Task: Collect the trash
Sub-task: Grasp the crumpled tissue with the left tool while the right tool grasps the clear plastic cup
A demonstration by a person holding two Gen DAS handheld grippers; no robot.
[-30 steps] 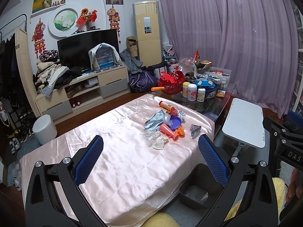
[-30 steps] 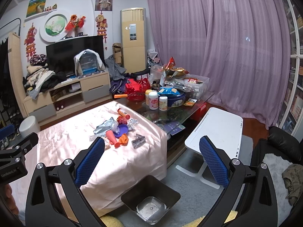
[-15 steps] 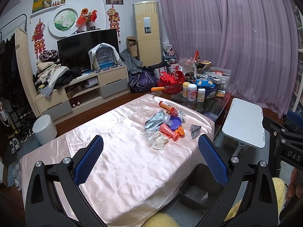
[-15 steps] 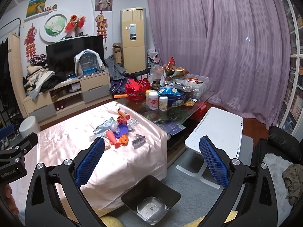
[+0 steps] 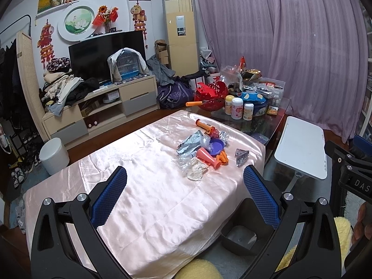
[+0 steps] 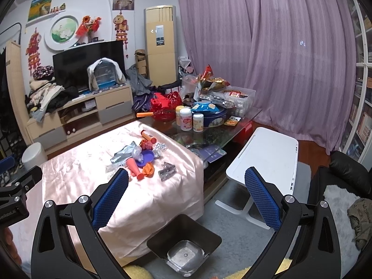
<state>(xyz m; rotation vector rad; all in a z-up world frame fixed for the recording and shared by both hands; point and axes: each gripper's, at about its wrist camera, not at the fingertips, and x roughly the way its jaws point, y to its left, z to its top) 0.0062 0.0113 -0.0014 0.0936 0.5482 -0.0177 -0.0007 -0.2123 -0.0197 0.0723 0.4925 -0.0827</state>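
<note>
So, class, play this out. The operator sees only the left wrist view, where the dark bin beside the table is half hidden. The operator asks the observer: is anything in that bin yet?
Observer: The right wrist view shows the whole bin, and it looks empty down to its shiny bottom.
Operator: What lies to the right of the white side table?
Observer: A black seat with a white fluffy throw on it.
Operator: Is the right gripper holding anything?
Observer: No, it is open, with nothing between its fingers.
</note>
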